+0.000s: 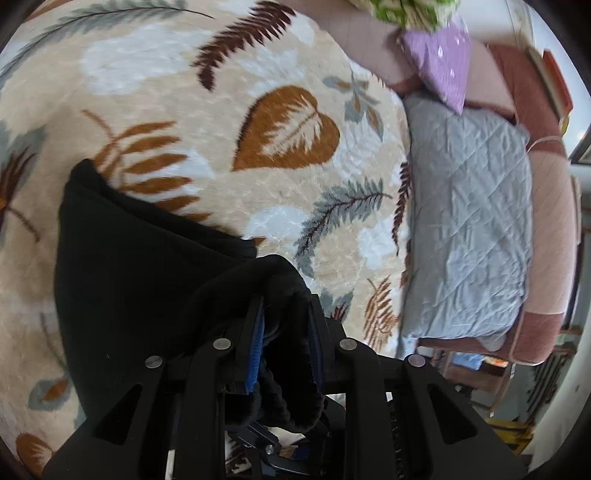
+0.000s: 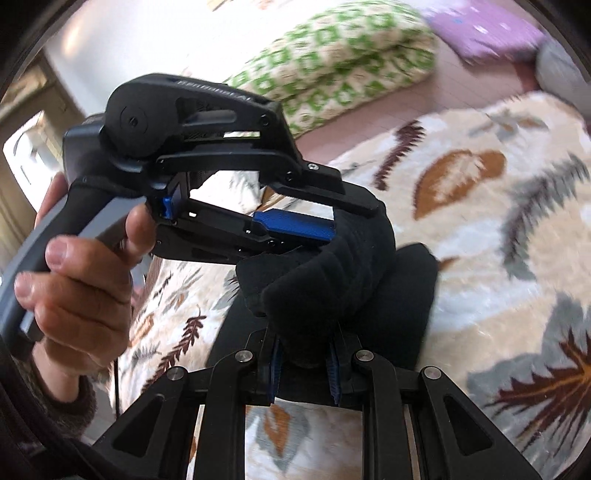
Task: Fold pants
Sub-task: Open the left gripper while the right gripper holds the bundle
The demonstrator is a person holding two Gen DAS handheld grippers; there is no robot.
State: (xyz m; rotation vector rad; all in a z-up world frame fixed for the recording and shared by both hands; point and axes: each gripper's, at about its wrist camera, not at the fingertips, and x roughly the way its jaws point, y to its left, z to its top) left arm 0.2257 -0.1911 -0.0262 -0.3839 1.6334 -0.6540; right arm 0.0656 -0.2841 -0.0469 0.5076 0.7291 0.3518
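Black pants [image 1: 147, 266] (bunched) between grippers

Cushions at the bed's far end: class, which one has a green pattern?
The green-and-cream cushion, lying on the pink sheet; the purple cushion beside it is dotted, the grey quilted one plain.

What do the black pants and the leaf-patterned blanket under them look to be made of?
Black pants: soft matte knit, possibly fleece; they bunch thickly, without sheen, with a ribbed band at the grip. Leaf-patterned blanket: plush pile, likely synthetic; fuzzy nap with a slight sheen.

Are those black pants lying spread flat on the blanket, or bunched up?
Bunched and lifted. The black pants hang in thick folds, pinched by both grippers, above the leaf-patterned blanket.
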